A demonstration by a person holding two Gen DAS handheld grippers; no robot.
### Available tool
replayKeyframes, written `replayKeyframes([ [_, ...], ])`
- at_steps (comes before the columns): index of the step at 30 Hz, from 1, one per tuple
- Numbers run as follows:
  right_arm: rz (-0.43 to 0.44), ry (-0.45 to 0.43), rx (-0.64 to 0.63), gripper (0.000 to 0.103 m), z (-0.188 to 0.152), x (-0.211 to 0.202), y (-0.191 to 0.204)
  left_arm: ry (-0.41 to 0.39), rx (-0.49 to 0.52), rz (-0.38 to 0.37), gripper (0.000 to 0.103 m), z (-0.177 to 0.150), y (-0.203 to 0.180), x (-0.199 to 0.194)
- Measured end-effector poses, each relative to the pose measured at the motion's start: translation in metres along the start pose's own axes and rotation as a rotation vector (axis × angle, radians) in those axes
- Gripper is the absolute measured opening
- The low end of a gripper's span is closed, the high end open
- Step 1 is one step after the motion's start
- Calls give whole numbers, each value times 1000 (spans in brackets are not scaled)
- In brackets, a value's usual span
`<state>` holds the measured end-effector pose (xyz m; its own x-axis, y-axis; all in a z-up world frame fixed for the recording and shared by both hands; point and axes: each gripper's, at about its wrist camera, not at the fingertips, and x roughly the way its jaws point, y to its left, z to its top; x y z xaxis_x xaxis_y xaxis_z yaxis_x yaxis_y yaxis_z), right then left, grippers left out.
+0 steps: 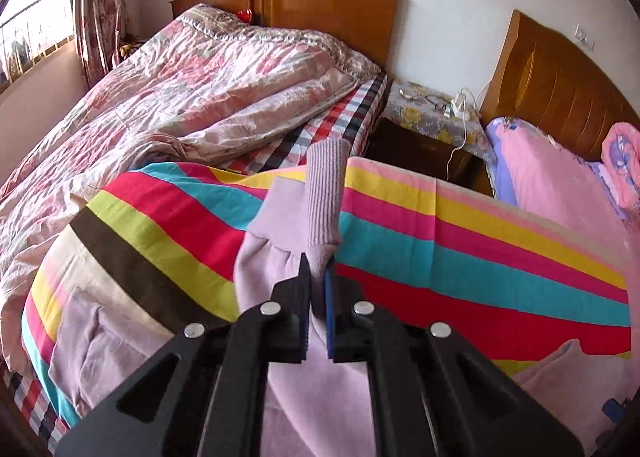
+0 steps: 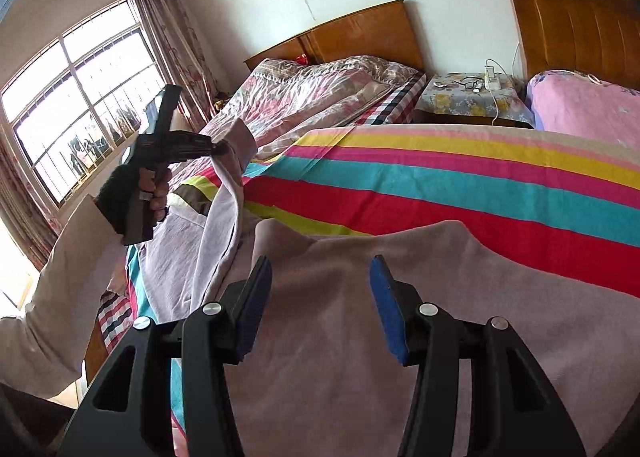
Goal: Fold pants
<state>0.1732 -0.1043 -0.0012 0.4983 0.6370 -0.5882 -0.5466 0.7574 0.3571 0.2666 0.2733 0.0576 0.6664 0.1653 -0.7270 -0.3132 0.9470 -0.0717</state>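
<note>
Bedroom w/ two beds; striped sheet (image 2: 460, 185) covers the near one. Lilac pants (image 2: 360, 337) lie across it, filling my right-cam view from 3 to 7 o'clock. My left gripper (image 1: 318, 269) is clamped on a ribbed cuff (image 1: 326, 193), leg lifted at 12. My right gripper (image 2: 320, 277) hovers over the pants, jaws apart.

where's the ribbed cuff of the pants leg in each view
Left wrist view: the ribbed cuff stands up at centre, just above the left gripper pinching it.
Right wrist view: the cuff is upper left, held aloft.
Shared landmark: the striped sheet.
</note>
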Motion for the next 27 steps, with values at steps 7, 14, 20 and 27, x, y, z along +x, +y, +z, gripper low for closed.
replayKeyframes([
  [7, 95, 96, -147, 50, 12, 60, 75, -115, -140, 3, 6, -72, 150, -114],
  [14, 169, 262, -360, 50, -13, 134, 174, 30, -298, -171, 12, -151, 253, -39],
  [20, 192, 370, -523, 49, -54, 143, 219, -35, -396, -299, 25, -176, 274, -32],
  [27, 188, 402, -613, 28, -74, 162, 245, -65, -448, -348, 20, -185, 276, -30],
])
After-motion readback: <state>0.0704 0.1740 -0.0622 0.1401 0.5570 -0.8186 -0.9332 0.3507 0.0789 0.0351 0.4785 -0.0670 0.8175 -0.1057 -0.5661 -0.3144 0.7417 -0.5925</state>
